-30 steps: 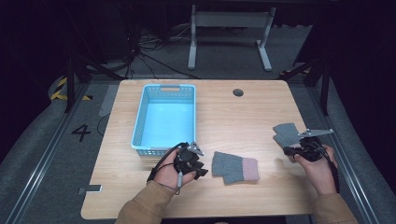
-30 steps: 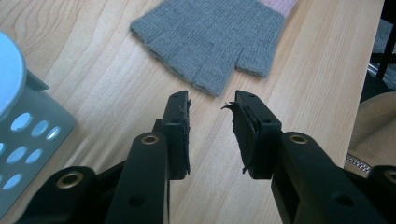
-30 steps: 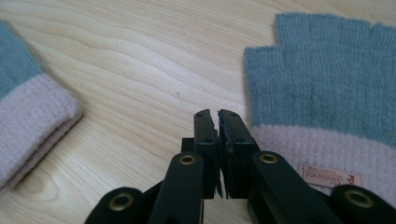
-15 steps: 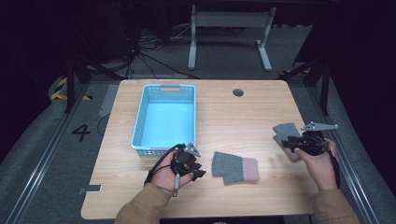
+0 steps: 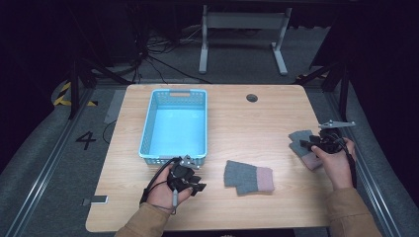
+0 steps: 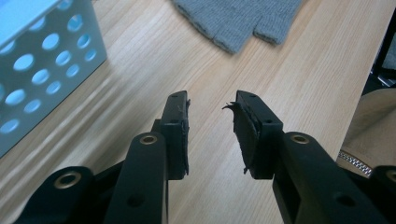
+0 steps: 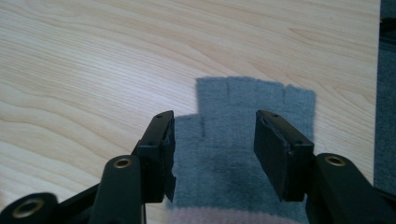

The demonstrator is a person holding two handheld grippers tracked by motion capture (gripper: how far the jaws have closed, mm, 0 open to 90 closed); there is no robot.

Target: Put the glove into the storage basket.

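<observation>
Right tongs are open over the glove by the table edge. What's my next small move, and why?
Probably lower the right tongs and close on the right-hand glove: it lies flat between the open jaws, unpinched. They have just been opening, so nothing is held yet.

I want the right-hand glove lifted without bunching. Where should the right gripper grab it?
Probably at the pink cuff, the edge nearest the right gripper, coming straight down. The glove lies flat on the table, so a pinch across that thicker band should lift it cleanly.
</observation>
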